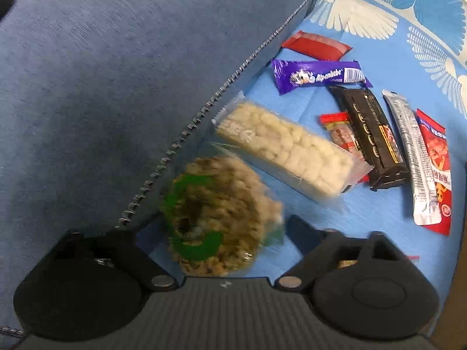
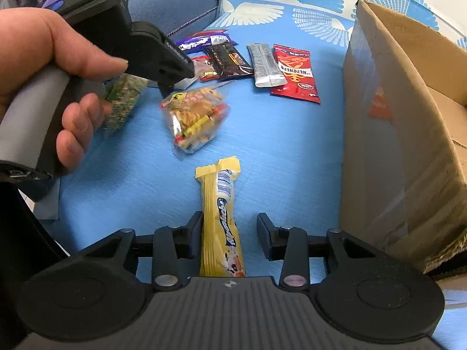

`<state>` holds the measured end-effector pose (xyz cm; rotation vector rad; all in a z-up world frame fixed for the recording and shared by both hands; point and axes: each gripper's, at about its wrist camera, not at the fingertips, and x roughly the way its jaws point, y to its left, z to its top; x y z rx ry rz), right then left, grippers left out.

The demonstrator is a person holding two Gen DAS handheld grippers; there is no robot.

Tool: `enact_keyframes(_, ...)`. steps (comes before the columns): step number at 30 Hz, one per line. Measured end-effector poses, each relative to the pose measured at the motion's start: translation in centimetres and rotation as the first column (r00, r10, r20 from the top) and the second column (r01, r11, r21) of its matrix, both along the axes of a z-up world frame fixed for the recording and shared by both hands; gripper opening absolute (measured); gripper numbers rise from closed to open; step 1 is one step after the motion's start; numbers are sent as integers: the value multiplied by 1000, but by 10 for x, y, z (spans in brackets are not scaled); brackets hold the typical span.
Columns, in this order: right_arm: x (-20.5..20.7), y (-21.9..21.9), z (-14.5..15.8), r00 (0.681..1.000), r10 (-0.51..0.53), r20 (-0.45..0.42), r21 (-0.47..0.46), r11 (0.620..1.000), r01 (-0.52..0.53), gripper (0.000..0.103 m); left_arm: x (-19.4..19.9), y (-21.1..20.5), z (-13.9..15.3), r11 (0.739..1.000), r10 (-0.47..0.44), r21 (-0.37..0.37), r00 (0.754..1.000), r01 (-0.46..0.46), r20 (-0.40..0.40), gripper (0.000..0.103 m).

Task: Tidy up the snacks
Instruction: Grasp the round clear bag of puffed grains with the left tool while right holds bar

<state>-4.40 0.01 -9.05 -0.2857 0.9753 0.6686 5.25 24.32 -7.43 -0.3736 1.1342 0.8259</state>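
right gripper (image 2: 229, 237): jaws apart, nothing pinched yet; yellow bar (image 2: 221, 218) is straddled, its near end sitting between the fingers

yellow bar: flat on the blue cloth (image 2: 277, 157), left of the box (image 2: 408, 134), long axis pointed straight away from the gripper, so it's lined up for a squeeze, probably

left gripper (image 1: 217, 233): fingers look spread around the green-print rice cake (image 1: 213, 215); whether it's gripped can't be told, too blurry

nearer arm: right, easily

rest of the snacks: laid out beyond the bar, further from the box opening
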Motion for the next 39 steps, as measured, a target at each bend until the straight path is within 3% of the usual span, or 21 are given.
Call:
enact_keyframes(4, -1, 2, 0, 1000, 5, 26, -17, 1000, -4, 21, -10, 0, 8, 998, -57, 8, 998, 57, -10, 67)
enact_keyframes(6, -3, 2, 1, 1000, 5, 31, -14, 1000, -5, 17, -15, 4, 14, 997, -71, 5, 997, 71, 0, 27)
enact_keyframes(11, -4, -1, 3, 999, 3, 43, -11, 1000, -2, 17, -36, 17, 39, 976, -178, -96, 969, 196, 168, 27)
enact_keyframes(15, -7, 0, 4, 999, 12, 42, -2, 1000, -12, 17, -53, 25, 48, 892, -241, -294, 910, 344, 336, 27)
enact_keyframes(17, -7, -1, 4, 999, 18, 39, 2, 1000, -18, 17, -55, 25, 42, 815, -271, -402, 888, 418, 372, 27)
enact_keyframes(19, -5, -2, 4, 999, 24, 30, 12, 1000, -24, 17, -55, 24, 33, 749, -287, -488, 883, 448, 371, 28)
enact_keyframes(20, -5, -2, 4, 999, 25, 27, 15, 1000, -26, 17, -55, 24, 31, 746, -298, -492, 886, 449, 356, 32)
enact_keyframes(22, -4, 0, 4, 1000, 22, 22, 17, 1000, -22, 17, -55, 23, 33, 787, -338, -434, 895, 438, 290, 53)
enact_keyframes(24, -3, 0, 3, 1000, 16, 17, 17, 1000, -17, 18, -54, 17, 38, 841, -394, -306, 893, 445, 216, 63)
enact_keyframes(25, -4, 0, 2, 1000, 17, 16, 17, 1000, -17, 19, -54, 13, 41, 854, -423, -246, 886, 459, 188, 64)
enact_keyframes(27, -4, 1, 1, 1000, 22, 19, 10, 1000, -22, 20, -58, 10, 45, 855, -450, -201, 876, 478, 172, 75)
enact_keyframes(30, -5, 1, 1, 999, 23, 22, 8, 1000, -23, 26, -56, 2, 41, 846, -475, -196, 868, 496, 145, 82)
enact_keyframes(33, -4, 0, 1, 1000, 17, 25, 6, 1000, -18, 37, -50, -1, 35, 845, -486, -194, 867, 499, 114, 85)
enact_keyframes(39, -4, 2, 0, 1000, 16, 24, 7, 1000, -16, 38, -36, -2, 8, 838, -489, -256, 871, 482, 39, 86)
